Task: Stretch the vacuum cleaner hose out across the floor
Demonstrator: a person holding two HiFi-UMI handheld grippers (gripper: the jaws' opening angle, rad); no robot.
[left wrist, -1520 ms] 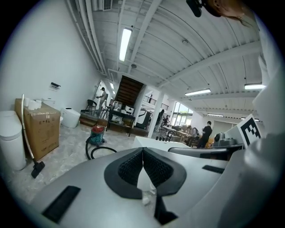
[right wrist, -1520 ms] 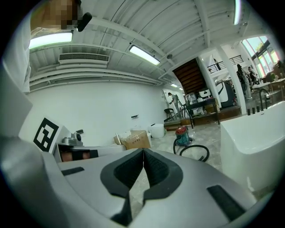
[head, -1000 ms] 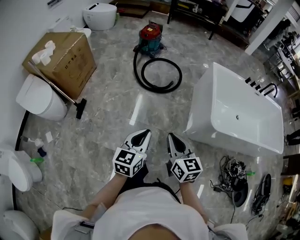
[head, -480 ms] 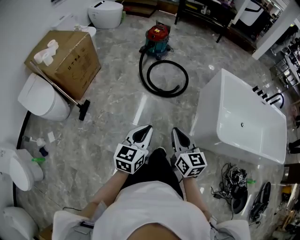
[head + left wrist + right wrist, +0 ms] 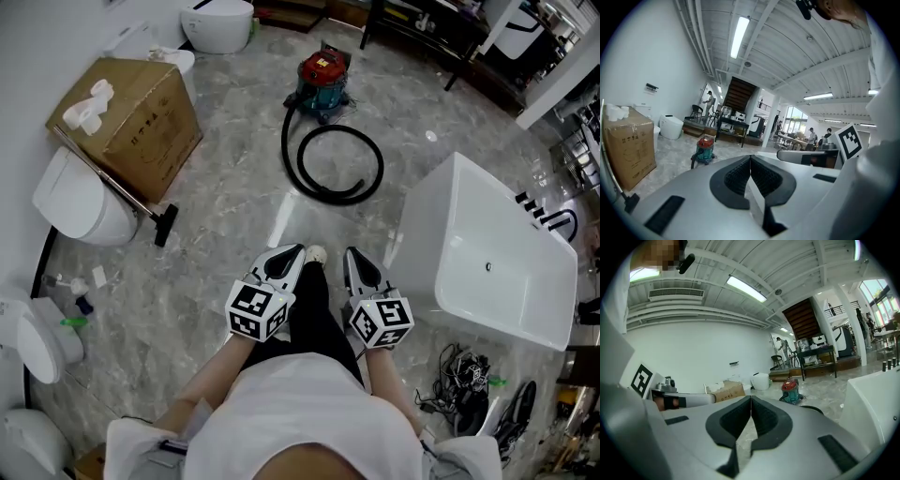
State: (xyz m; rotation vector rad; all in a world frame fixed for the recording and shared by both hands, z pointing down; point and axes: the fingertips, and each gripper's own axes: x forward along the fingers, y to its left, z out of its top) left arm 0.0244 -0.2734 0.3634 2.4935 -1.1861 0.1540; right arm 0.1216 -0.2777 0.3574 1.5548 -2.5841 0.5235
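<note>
Head view: hose (image 5: 330, 195) coiled beyond right tool (image 5: 350, 254)

black hose (image 5: 330, 165) coiled on floor

Nothing legible
Dark print on the cardboard box (image 5: 131, 108), at ten o'clock on the floor, is too small to read.

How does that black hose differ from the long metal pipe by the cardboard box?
The hose is black and curled in a loop; the pipe is silvery and straight. The hose joins the red vacuum cleaner; the pipe leans against the cardboard box, unattached. Both rest on the floor.
</note>
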